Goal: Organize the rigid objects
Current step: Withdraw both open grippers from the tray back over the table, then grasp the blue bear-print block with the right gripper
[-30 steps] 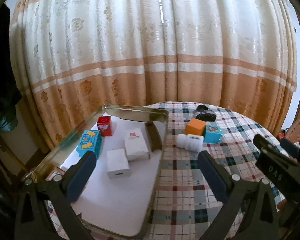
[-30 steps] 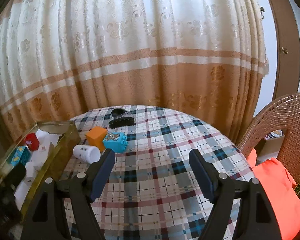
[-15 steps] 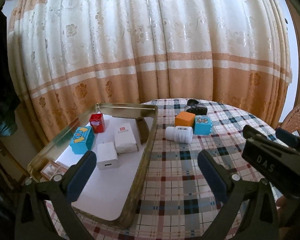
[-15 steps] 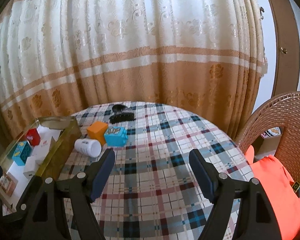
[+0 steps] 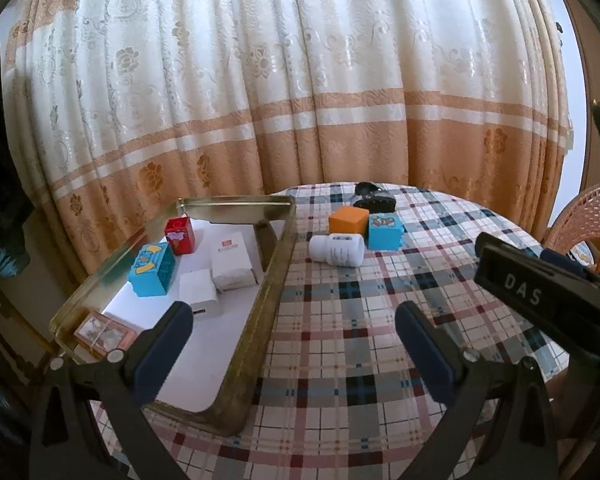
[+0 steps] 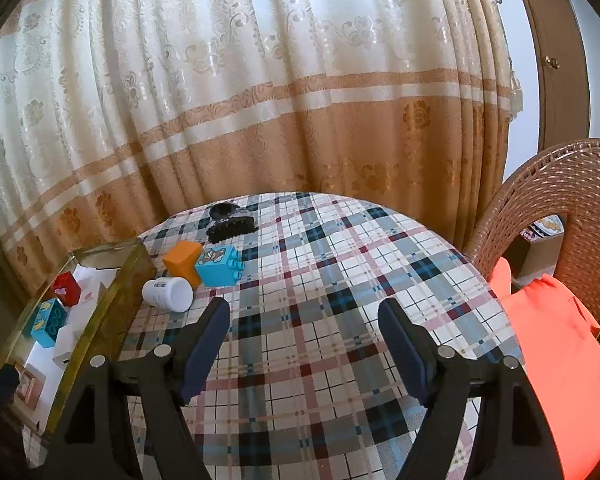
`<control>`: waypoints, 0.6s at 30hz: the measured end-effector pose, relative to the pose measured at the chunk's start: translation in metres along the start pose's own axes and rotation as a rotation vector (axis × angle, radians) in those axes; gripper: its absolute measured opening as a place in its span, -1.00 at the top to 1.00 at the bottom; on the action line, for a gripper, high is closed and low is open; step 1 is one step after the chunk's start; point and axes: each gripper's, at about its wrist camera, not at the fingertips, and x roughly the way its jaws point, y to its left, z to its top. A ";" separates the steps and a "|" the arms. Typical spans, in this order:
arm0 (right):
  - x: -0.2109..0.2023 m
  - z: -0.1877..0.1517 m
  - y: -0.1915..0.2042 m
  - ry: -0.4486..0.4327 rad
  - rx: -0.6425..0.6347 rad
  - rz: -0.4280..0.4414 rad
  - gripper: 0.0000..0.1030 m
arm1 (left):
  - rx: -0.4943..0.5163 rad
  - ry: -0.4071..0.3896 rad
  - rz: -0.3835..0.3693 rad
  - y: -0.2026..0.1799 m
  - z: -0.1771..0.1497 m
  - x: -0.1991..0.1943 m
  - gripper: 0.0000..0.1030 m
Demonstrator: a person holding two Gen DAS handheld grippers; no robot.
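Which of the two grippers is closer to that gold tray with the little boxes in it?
Left. The left gripper hangs over the gold tray, one finger above its floor. The right gripper sits over bare tablecloth, with the tray off to its left.

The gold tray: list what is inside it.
In the gold tray: a red box, a blue cartoon box, a white box with a red label, a white charger block and a pink box. The left hand-held gripper's finger covers part of the floor.
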 end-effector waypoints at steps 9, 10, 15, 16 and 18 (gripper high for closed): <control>0.004 -0.005 -0.018 0.071 0.062 0.012 -0.53 | 0.084 0.023 -0.023 -0.019 -0.006 -0.003 -0.99; 0.005 -0.006 -0.020 0.076 0.071 0.014 -0.53 | 0.086 0.027 -0.023 -0.020 -0.006 -0.003 -0.99; 0.018 -0.006 -0.021 0.157 0.061 0.055 -0.52 | 0.069 0.052 -0.025 -0.016 -0.005 0.002 -0.99; 0.022 -0.005 -0.020 0.171 0.049 0.064 -0.52 | 0.067 0.057 -0.025 -0.016 -0.005 0.003 -0.99; 0.032 0.002 -0.013 0.182 -0.013 0.073 -0.52 | 0.072 0.068 -0.028 -0.017 -0.005 0.005 -0.99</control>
